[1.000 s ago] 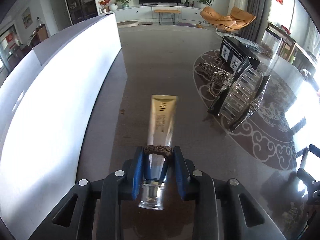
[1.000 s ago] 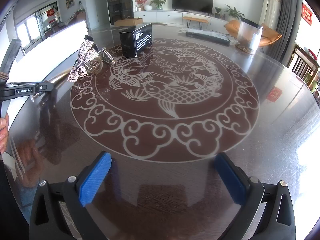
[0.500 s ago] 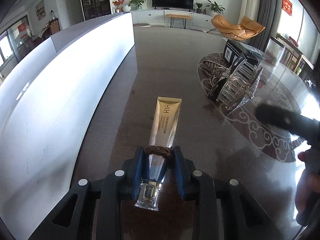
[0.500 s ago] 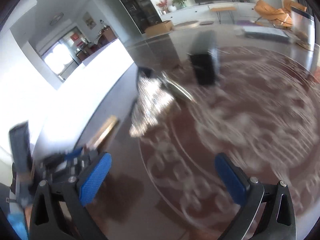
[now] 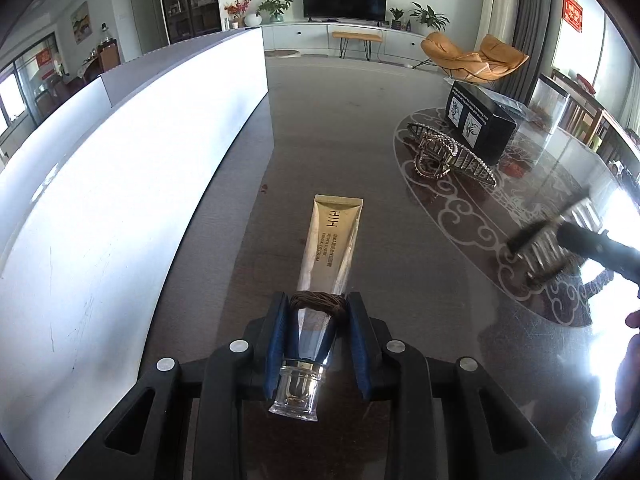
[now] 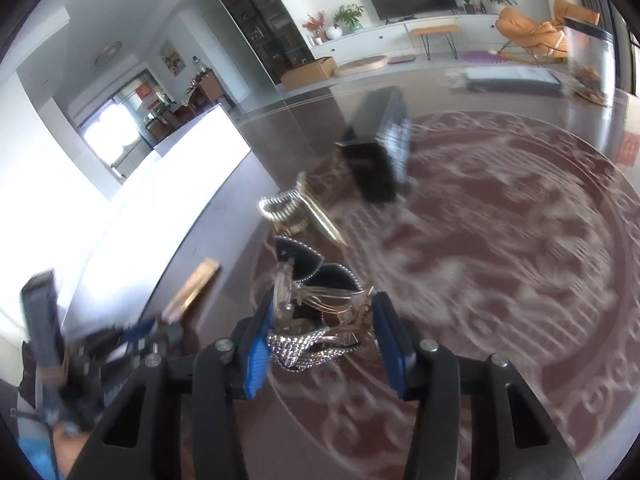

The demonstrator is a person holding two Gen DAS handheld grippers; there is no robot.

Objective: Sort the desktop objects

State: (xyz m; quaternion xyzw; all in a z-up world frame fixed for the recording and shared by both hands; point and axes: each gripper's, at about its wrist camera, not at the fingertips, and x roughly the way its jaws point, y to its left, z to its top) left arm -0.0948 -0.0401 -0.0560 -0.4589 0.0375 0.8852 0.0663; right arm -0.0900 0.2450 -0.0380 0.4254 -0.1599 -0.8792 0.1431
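Grip on the gold cosmetic tube with a clear cap [image 5: 332,256] is unchanged: the left gripper [image 5: 319,336] stays clamped at its banded neck, the tube's body stretched along the dark glass tabletop [image 5: 352,120]. Rightward, the right gripper [image 6: 320,338], wide open a second ago, is closing around a rhinestone-studded black hair claw [image 6: 308,344]. A gold hair claw [image 5: 448,156] remains beside the black box [image 5: 480,124], so sorting looks barely begun.

Gold tube [image 5: 332,248] flat on table; rhinestone hair claw [image 6: 308,320] lifted
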